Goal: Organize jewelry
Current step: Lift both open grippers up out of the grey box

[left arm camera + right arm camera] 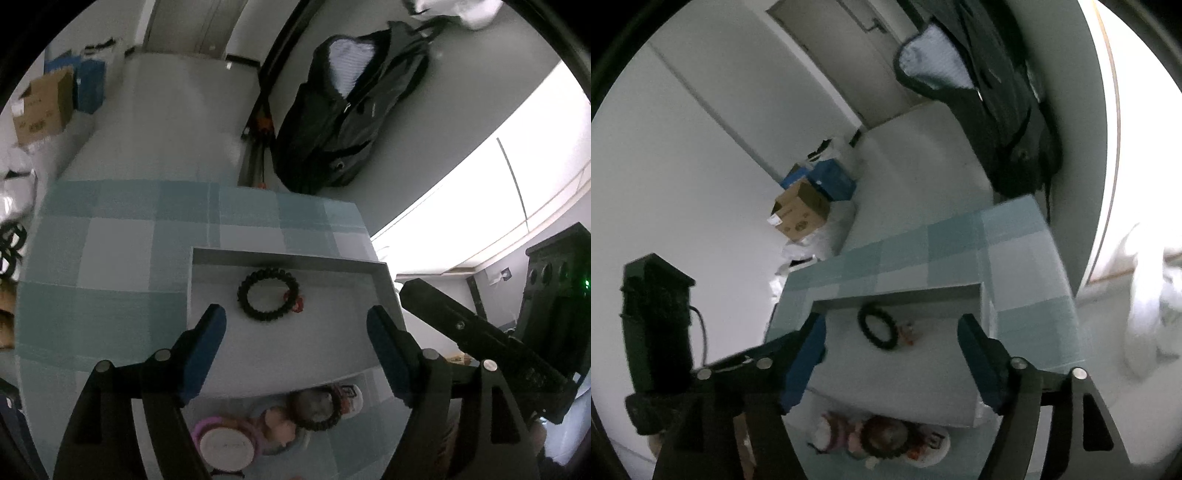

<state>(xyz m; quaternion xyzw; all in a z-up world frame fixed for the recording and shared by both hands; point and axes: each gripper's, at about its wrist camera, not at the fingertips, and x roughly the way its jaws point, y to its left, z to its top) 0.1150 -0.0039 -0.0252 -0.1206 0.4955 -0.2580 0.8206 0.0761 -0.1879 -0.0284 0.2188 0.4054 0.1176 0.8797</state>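
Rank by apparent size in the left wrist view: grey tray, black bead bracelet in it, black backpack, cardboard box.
1. grey tray and black backpack: similar spans; the tray is much nearer and partly hidden by the fingers, so not ranked.
2. cardboard box, far off
3. black bead bracelet

Black linkage arms, silver screws, blue-padded fingers [207, 350].

Nothing here can be read. The cardboard box [42, 107] at the upper left of the left wrist view carries dark printing, and so does its face in the right wrist view, left of centre, but the marks are too small and blurred to make out.
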